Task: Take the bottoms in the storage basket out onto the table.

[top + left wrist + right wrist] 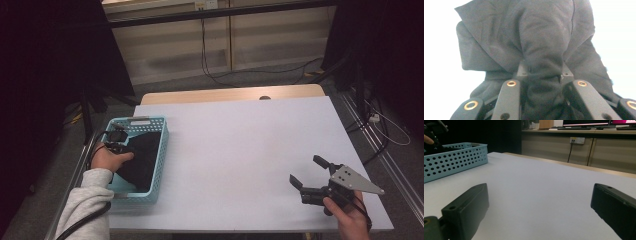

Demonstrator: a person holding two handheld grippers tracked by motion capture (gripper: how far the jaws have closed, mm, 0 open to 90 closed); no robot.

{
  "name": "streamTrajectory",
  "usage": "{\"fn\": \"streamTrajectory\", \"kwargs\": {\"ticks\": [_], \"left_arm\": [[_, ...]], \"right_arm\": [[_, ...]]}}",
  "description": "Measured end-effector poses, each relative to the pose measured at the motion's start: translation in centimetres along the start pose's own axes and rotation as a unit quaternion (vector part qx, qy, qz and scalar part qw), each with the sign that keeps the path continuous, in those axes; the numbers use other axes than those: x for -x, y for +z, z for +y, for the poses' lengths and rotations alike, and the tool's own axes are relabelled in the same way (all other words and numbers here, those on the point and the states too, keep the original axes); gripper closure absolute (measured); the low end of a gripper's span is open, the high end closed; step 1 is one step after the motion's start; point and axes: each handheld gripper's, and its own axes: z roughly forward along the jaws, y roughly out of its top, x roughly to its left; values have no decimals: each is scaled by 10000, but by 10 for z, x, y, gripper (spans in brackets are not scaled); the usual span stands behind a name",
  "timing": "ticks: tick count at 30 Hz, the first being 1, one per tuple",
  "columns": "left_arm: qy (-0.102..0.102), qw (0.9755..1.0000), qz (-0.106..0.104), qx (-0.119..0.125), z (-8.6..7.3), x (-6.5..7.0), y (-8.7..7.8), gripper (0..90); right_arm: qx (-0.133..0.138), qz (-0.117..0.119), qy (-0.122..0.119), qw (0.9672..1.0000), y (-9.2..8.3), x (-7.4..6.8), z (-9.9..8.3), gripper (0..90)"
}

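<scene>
A: Where is the black cloth (541, 50)?

B: At the left of the high view, inside the blue basket (161, 150), clamped by the left gripper (543, 75). The right gripper (309, 172) is held open, empty, lower right.

A: The risk?

B: The basket could be dragged along if the fabric is snagged.

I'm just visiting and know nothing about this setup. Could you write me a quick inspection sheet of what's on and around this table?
Surface: white table, bare in the middle, wooden strip along its far edge.
Job's things: black cloth lying in a light blue perforated basket at the table's left.
Clutter: nothing seen.
Grippers: left gripper inside the basket, jaws pinching a fold of the cloth; right gripper at the table's right, jaws wide apart, nothing between them.
Cables: a black cable hangs down the back wall to the floor.
Surroundings: dim room, beige wall panels.
</scene>
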Motion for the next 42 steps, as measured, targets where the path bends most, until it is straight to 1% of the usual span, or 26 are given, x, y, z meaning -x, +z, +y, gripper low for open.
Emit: {"fn": "streamTrajectory", "kwargs": {"ticks": [2, 6, 8, 9, 11, 12, 13, 14, 16, 17, 18, 21, 23, 26, 28, 29, 31, 32, 33, 35, 36, 37, 38, 40, 41, 42], "left_arm": [[-50, 10000, -12, 82, 4, 1, -7, 712], [-50, 9996, -20, 295, 10, 2, -25, 713], [35, 9993, -31, 359, 13, 3, -34, 714], [15, 9990, -21, 449, 16, 4, -41, 714], [0, 9987, -32, 508, 18, 5, -46, 714], [19, 9980, -46, 630, 20, 7, -53, 715], [19, 9980, -46, 630, 20, 7, -53, 715], [46, 9974, -52, 713, 24, 10, -60, 715], [80, 9970, -59, 763, 26, 12, -64, 715], [86, 9961, -117, 873, 31, 16, -72, 715], [86, 9961, -117, 873, 31, 16, -72, 715], [157, 9934, -73, 1135, 40, 25, -85, 715], [178, 9927, -60, 1190, 43, 28, -88, 715], [298, 9875, -94, 1546, 52, 44, -101, 716], [404, 9846, -89, 1697, 56, 53, -105, 716], [523, 9826, -77, 1783, 58, 60, -105, 716], [669, 9806, -116, 1841, 61, 72, -106, 716], [729, 9788, -175, 1907, 62, 79, -106, 715], [729, 9788, -175, 1907, 62, 79, -106, 716], [884, 9755, -341, 1986, 64, 95, -103, 716], [1020, 9736, -489, 1982, 65, 110, -99, 715], [1020, 9736, -489, 1982, 65, 110, -99, 715], [1099, 9720, -571, 1998, 65, 117, -96, 715], [1253, 9702, -699, 1951, 65, 132, -88, 715], [1411, 9689, -796, 1871, 64, 145, -77, 715], [1444, 9687, -822, 1844, 63, 150, -73, 714]], "right_arm": [[3, 4, 9, 10000, 0, 0, 0, 7], [-24, -1, 14, 10000, 0, 1, -1, 7], [-6, 3, 13, 10000, 0, 1, -1, 7], [3, -4, 18, 10000, 0, 1, -1, 7], [3, -2, 19, 10000, 0, 1, -1, 7], [-19, -7, 16, 10000, 0, 1, -1, 7], [-19, -7, 16, 10000, 0, 1, -1, 7], [-20, 0, 18, 10000, 1, 1, -1, 7], [-16, 2, 17, 10000, 1, 0, -1, 7], [-11, 5, 36, 10000, 1, 0, -1, 7], [-12, 5, 45, 10000, 1, 0, -1, 7], [-27, 5, 30, 10000, 1, 0, -1, 7], [-26, 7, 35, 10000, 1, 0, -1, 7], [-33, 15, 29, 10000, 1, 0, -1, 7], [-34, 17, 5, 10000, 1, 0, -1, 7], [-35, 16, 12, 10000, 1, 0, -1, 7], [-15, 28, 18, 10000, 1, 0, -1, 7], [-30, 24, 11, 10000, 1, 0, -1, 7], [-30, 24, 11, 10000, 1, 0, -1, 7], [-42, 18, 15, 10000, 2, 0, -2, 7], [-32, 25, 32, 10000, 2, -1, -1, 7], [-32, 25, 32, 10000, 2, -1, -1, 7], [-34, 31, 31, 10000, 2, -1, -1, 7], [-51, 28, 3, 10000, 2, -1, -2, 7], [-58, 15, 5, 10000, 2, 0, -2, 7], [-52, 17, 12, 10000, 2, 0, -2, 7]]}}
